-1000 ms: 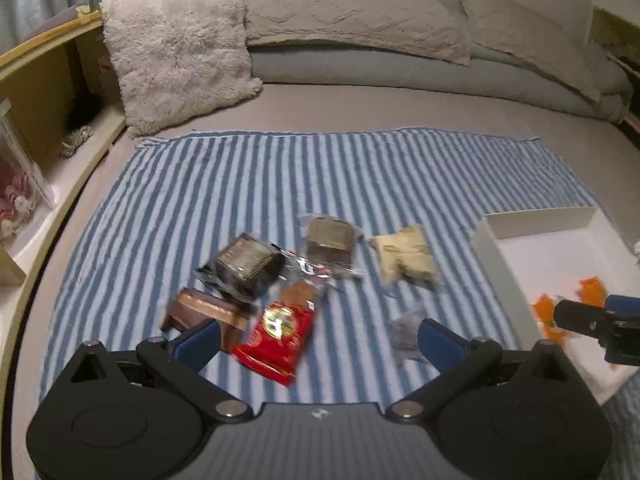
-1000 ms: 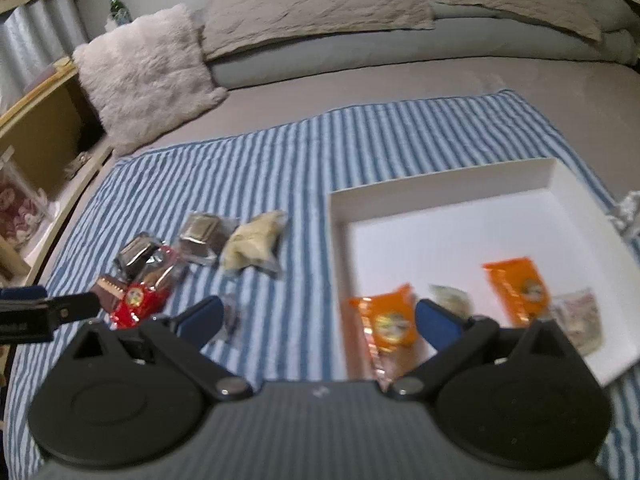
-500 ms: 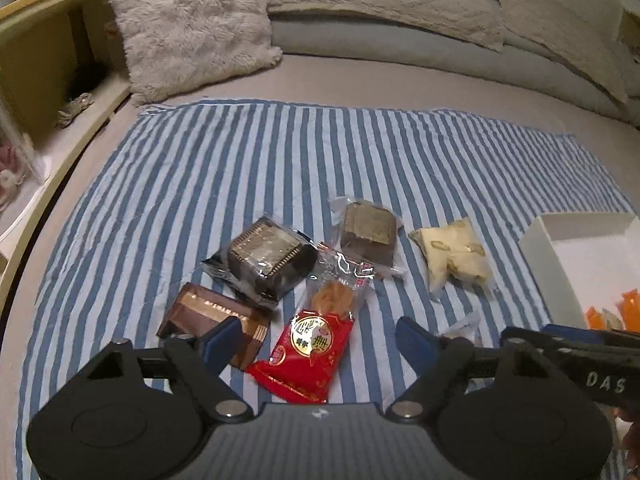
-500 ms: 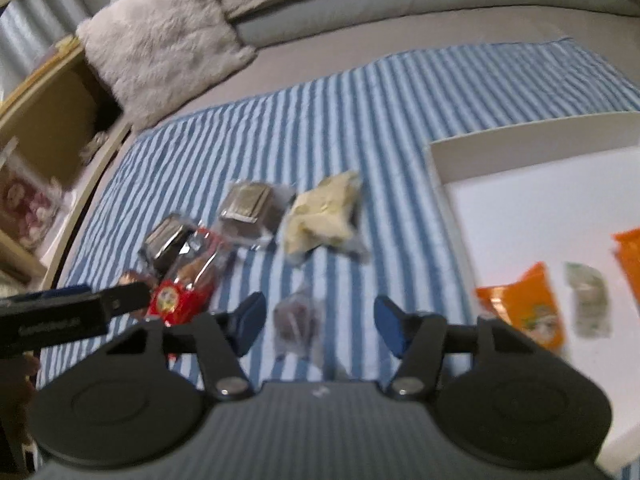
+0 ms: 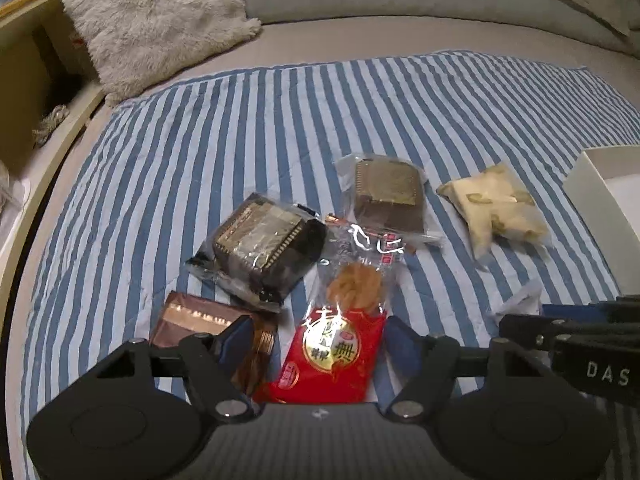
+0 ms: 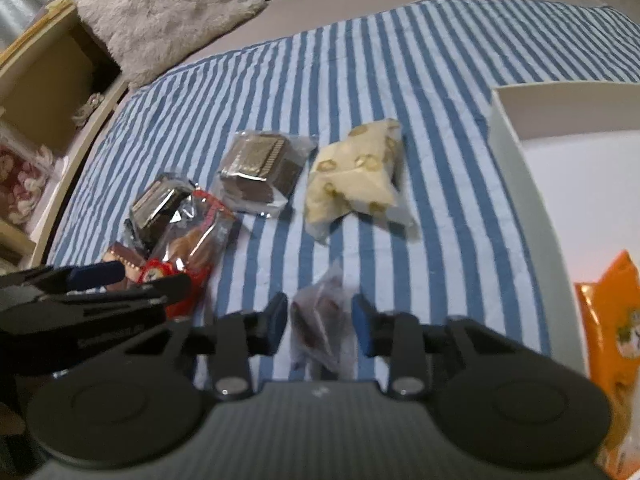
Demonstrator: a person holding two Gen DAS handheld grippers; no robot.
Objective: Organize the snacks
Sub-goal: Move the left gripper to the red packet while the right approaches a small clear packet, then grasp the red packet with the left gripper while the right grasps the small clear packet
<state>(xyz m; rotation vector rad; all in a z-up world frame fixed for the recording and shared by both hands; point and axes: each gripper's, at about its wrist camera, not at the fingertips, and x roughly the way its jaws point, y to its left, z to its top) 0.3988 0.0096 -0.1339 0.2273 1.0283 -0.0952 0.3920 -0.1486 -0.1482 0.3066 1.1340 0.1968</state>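
Note:
Several wrapped snacks lie on a blue striped cloth (image 5: 280, 120). My left gripper (image 5: 320, 340) is open, its fingers either side of a red snack packet (image 5: 332, 356). Beside it lie a brown flat packet (image 5: 192, 316), two dark cakes in clear wrap (image 5: 264, 240) (image 5: 388, 196) and a pale yellow snack (image 5: 492, 208). My right gripper (image 6: 320, 320) is open around a small clear packet with a dark snack (image 6: 320, 324); its jaws stand close to the packet's sides. The white box (image 6: 520, 148) at the right holds an orange packet (image 6: 616, 320).
A fluffy pillow (image 5: 152, 20) and grey cushions lie at the back of the bed. A wooden shelf (image 5: 24, 80) runs along the left edge. The right gripper's arm (image 5: 580, 340) crosses the left wrist view at lower right.
Both grippers have moved down and closer to the snacks. The left one now straddles the red packet, the right one left the box and straddles the small clear packet. Both jaws have narrowed.

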